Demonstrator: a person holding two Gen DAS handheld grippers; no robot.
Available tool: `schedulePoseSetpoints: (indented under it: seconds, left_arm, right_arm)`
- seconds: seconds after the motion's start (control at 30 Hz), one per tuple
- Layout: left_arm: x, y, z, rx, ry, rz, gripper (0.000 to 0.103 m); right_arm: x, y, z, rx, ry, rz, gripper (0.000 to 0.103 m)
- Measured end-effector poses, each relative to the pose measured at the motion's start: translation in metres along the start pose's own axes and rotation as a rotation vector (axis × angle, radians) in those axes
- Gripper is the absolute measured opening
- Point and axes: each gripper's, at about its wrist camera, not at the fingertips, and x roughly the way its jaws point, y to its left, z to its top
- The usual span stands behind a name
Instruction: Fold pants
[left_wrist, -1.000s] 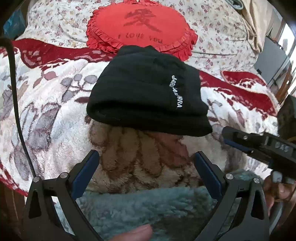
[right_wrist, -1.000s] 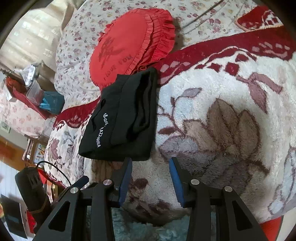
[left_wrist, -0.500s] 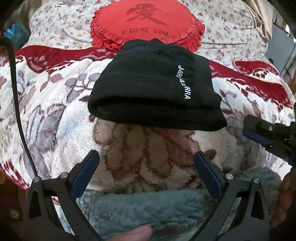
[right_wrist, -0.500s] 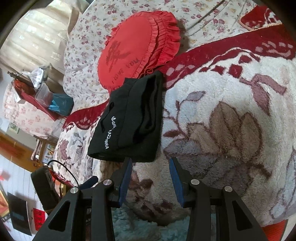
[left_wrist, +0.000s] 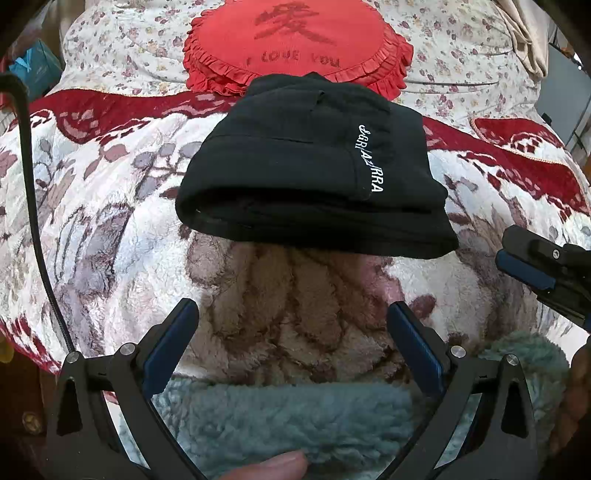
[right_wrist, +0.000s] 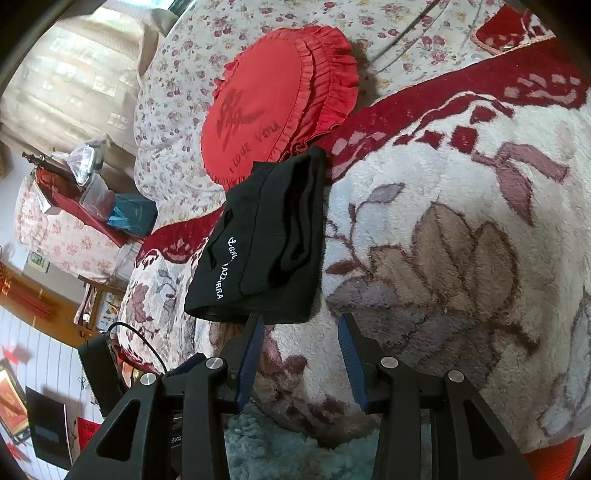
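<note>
pants (left_wrist: 310, 177) lying as compact folded bundle, far of both tools, task seemingly finished | left gripper (left_wrist: 291, 332) gaping wide, empty | right gripper (right_wrist: 301, 350) narrower, empty, hovering clear

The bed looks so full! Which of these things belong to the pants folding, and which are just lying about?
For the job:
black pants, already folded into a bundle
left gripper, open
right gripper, open

Just lying about:
red cushion
patterned blanket
teal box
</note>
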Motion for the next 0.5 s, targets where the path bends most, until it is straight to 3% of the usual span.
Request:
schedulePoseSetpoints:
  seconds: [0.5]
  left_arm:
    - [-0.005, 0.011, -0.001, -0.047, -0.005, -0.07, 0.102]
  right_arm:
    - [0.002, -0.004, 0.002, 0.029, 0.008, -0.018, 0.04]
